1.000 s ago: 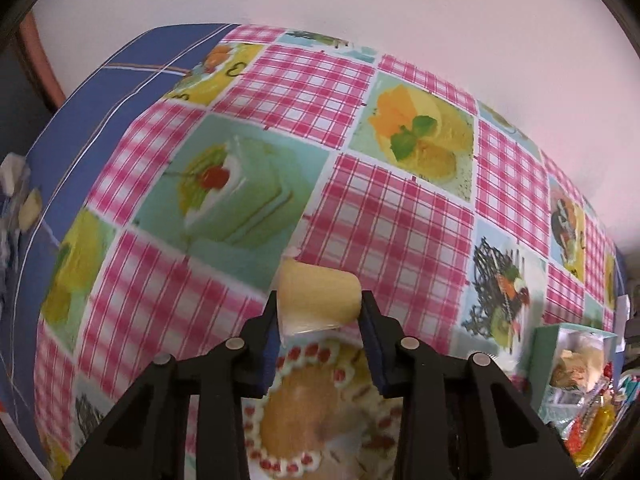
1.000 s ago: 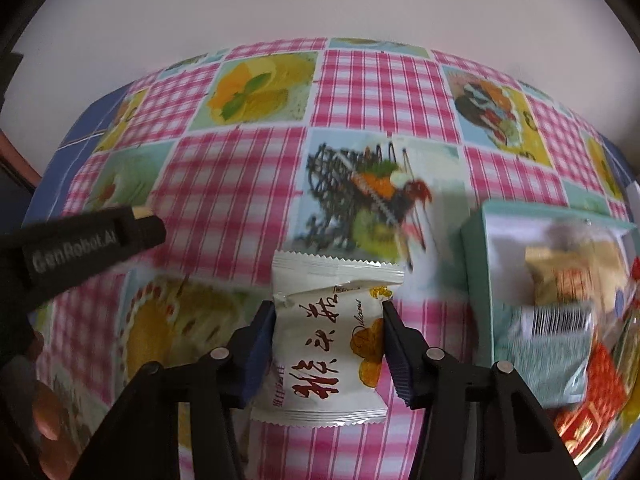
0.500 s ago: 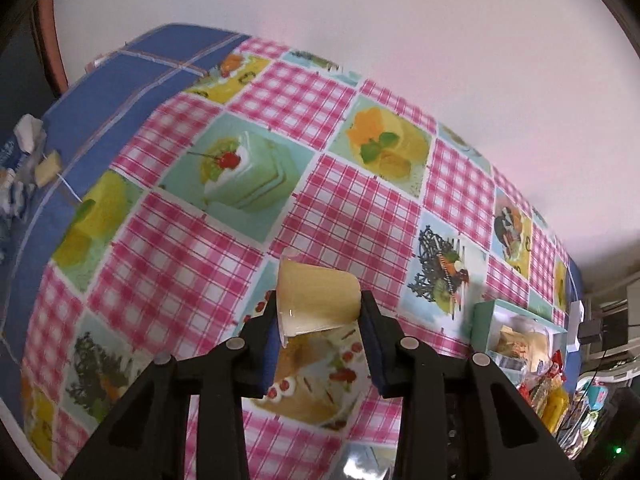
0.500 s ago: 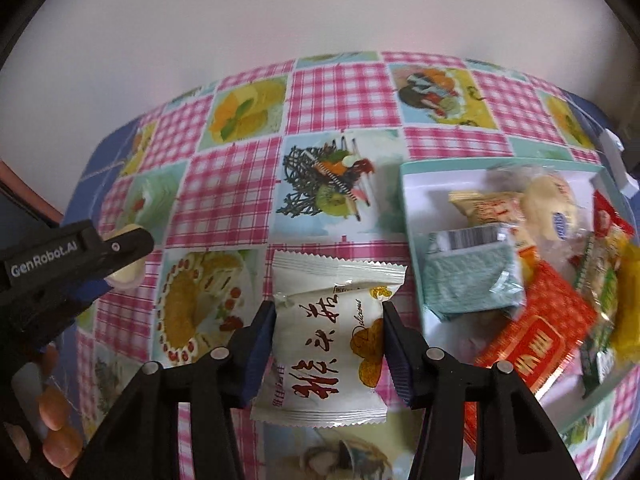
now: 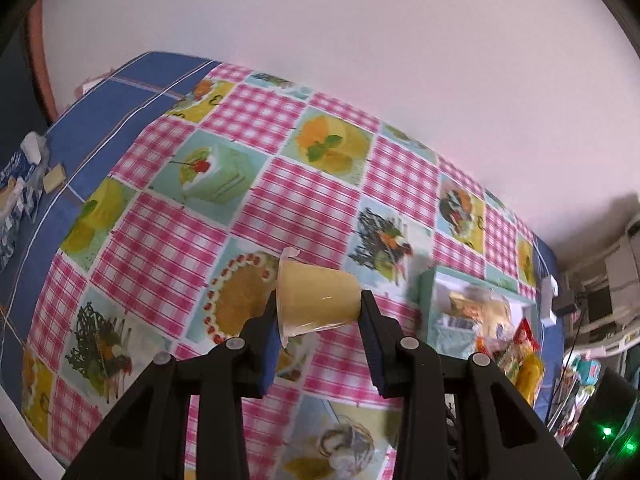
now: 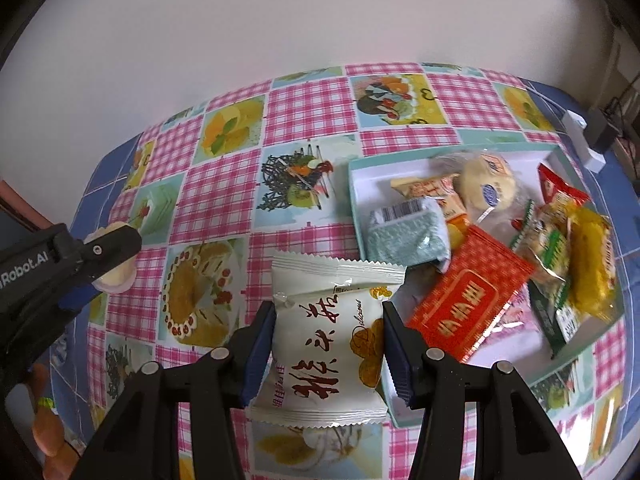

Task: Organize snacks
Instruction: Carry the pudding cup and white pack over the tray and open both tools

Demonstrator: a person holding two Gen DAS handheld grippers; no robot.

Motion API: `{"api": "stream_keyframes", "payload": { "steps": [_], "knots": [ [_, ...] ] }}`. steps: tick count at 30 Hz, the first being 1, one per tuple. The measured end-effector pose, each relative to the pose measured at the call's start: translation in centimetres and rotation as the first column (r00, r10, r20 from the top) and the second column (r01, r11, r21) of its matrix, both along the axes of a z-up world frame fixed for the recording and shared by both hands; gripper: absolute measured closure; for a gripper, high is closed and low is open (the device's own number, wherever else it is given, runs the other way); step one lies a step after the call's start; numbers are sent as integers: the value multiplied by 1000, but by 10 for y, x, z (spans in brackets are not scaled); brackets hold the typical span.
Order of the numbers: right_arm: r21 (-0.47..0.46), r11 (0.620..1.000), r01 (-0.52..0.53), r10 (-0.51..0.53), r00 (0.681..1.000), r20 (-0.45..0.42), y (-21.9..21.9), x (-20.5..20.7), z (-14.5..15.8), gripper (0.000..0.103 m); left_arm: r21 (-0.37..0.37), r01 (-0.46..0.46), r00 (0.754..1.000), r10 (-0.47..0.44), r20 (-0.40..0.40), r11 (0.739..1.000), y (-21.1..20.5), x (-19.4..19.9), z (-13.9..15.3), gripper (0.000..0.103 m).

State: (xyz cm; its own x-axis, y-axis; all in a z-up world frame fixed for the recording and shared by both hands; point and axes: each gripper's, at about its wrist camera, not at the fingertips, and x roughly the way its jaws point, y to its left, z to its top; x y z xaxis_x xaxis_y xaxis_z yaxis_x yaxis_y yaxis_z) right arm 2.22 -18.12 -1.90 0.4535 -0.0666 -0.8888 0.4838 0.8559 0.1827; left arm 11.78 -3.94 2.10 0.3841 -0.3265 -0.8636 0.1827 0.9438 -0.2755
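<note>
My left gripper (image 5: 318,312) is shut on a small yellow jelly cup (image 5: 316,298) and holds it above the table. The left gripper also shows at the left of the right wrist view (image 6: 114,258). My right gripper (image 6: 328,328) is shut on a white snack packet with red Chinese writing (image 6: 326,340), held above the table just left of the tray. The teal-rimmed white tray (image 6: 362,168) lies to the right and holds several snack packs, among them a red packet (image 6: 468,300) and a teal pack (image 6: 404,232). The tray also shows in the left wrist view (image 5: 426,292).
The table has a pink check cloth with cake pictures (image 5: 192,216) and a blue border (image 5: 120,104). A white wall stands behind it. A white power strip (image 6: 580,136) lies at the far right edge. Small wrappers (image 5: 36,152) lie at the far left.
Both grippers have risen and drawn back from the table with their snacks still held. The tray and its packs have come further into both views.
</note>
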Motion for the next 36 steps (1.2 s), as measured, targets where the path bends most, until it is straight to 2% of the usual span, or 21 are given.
{"api": "stream_keyframes", "payload": {
  "steps": [7, 18, 27, 30, 36],
  "knots": [
    [18, 998, 57, -58, 998, 3, -20, -25, 2, 49, -22, 82, 997, -82, 7, 996, -27, -31, 6, 65],
    [39, 984, 173, -175, 984, 33, -60, -64, 13, 49, 1, 150, 988, -150, 26, 989, -56, -70, 10, 65],
    [56, 966, 252, -254, 967, 30, -92, -78, 13, 48, -24, 231, 973, -230, 34, 973, -84, -83, 10, 65],
    [74, 955, 287, -287, 958, -1, -109, -80, 2, 48, -3, 245, 969, -245, 30, 969, -96, -82, 2, 65],
    [84, 936, 341, -337, 940, -53, -133, -86, -14, 48, -11, 269, 962, -270, -41, 963, -118, -72, -30, 65]
  ]
}}
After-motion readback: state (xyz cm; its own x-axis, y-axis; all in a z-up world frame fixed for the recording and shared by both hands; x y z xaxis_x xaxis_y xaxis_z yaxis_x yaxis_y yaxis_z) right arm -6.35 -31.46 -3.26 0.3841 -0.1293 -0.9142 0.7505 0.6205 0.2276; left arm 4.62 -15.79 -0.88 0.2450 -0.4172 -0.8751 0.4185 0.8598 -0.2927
